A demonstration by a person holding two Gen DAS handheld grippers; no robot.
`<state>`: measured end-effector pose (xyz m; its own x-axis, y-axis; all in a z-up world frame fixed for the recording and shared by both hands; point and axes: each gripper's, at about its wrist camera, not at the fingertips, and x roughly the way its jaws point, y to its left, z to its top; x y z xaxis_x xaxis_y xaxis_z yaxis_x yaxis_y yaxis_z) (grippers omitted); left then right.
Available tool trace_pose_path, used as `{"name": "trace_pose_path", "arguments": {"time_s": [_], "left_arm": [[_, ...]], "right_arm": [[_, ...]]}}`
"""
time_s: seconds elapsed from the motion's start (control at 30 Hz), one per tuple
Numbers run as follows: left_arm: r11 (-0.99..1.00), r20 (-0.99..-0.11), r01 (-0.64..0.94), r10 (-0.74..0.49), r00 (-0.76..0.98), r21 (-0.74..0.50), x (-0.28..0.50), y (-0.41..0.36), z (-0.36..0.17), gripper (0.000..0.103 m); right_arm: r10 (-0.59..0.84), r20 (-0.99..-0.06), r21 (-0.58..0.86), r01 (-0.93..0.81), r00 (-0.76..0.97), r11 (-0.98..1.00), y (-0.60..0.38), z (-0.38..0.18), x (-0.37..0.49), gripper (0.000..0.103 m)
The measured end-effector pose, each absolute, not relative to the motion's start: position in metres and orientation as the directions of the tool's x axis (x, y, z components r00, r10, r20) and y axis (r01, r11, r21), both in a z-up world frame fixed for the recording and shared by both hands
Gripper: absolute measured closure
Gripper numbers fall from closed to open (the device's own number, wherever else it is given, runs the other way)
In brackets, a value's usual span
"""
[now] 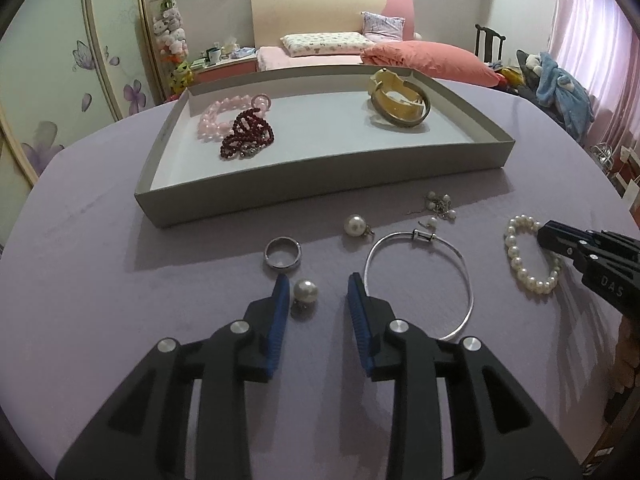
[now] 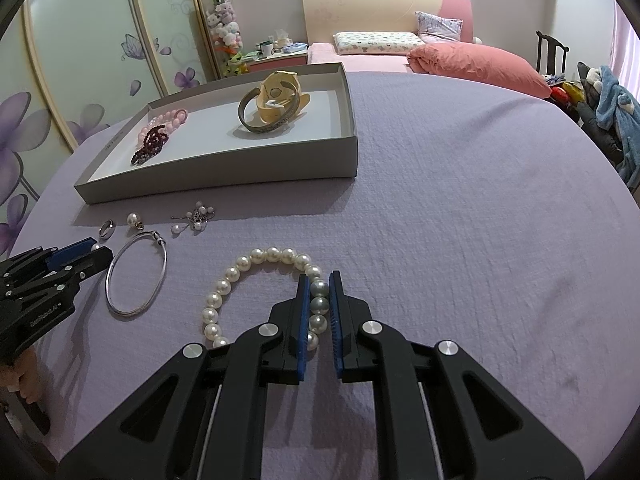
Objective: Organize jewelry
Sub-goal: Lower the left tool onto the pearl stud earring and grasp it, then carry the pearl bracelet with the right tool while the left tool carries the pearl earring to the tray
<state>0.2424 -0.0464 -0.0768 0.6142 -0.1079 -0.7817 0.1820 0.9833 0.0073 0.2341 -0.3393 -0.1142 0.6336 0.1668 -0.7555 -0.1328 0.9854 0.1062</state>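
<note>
My left gripper (image 1: pixel 318 284) stands open low over the purple cloth. A loose pearl stud (image 1: pixel 306 290) lies between its fingers, close to the left pad, and is not gripped. A silver ring (image 1: pixel 282 253) lies just beyond, and a thin silver bangle (image 1: pixel 422 235) lies to the right. My right gripper (image 2: pixel 319 280) is shut on the white pearl bracelet (image 2: pixel 256 258), with a few pearls pinched between its blue pads while the rest of the loop rests on the cloth. The grey tray (image 1: pixel 320 176) holds pink beads (image 1: pixel 224 114), dark red beads (image 1: pixel 248 138) and a yellow watch inside a bangle (image 1: pixel 400 100).
Another pearl earring (image 1: pixel 355 225) and a small tangle of chain with pearls (image 1: pixel 440 206) lie in front of the tray. The round table's edge curves close on both sides. A bed, a wardrobe and a chair stand behind.
</note>
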Motion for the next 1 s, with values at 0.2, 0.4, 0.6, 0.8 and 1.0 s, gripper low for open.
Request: {"name": "trace_pose_path", "arguments": {"time_s": [0.2, 0.4, 0.6, 0.8, 1.0], "left_arm": [[0.984, -0.781, 0.176, -0.109, 0.615, 0.001, 0.244, -0.045, -0.077, 0.089], [0.987, -0.766, 0.153, -0.135, 0.628, -0.049, 0.231, -0.025, -0.074, 0.09], [0.99, -0.738, 0.121, -0.135, 0.662, -0.073, 0.216, -0.003, -0.061, 0.09], [0.987, -0.687, 0.098, -0.157, 0.71, -0.125, 0.205, 0.015, -0.046, 0.09], [0.982, -0.624, 0.103, -0.18, 0.76, -0.158, 0.194, 0.022, -0.034, 0.09]], "right_arm": [[0.169, -0.755, 0.108, -0.133, 0.633, 0.985, -0.34, -0.114, 0.234, 0.092], [0.17, -0.754, 0.111, -0.132, 0.634, 0.985, -0.339, -0.113, 0.235, 0.092], [0.177, -0.752, 0.117, -0.137, 0.635, 0.984, -0.34, -0.112, 0.235, 0.093], [0.214, -0.679, 0.133, -0.169, 0.702, 0.977, -0.335, -0.095, 0.222, 0.093], [0.278, -0.559, 0.163, -0.225, 0.781, 0.961, -0.328, -0.063, 0.207, 0.093]]}}
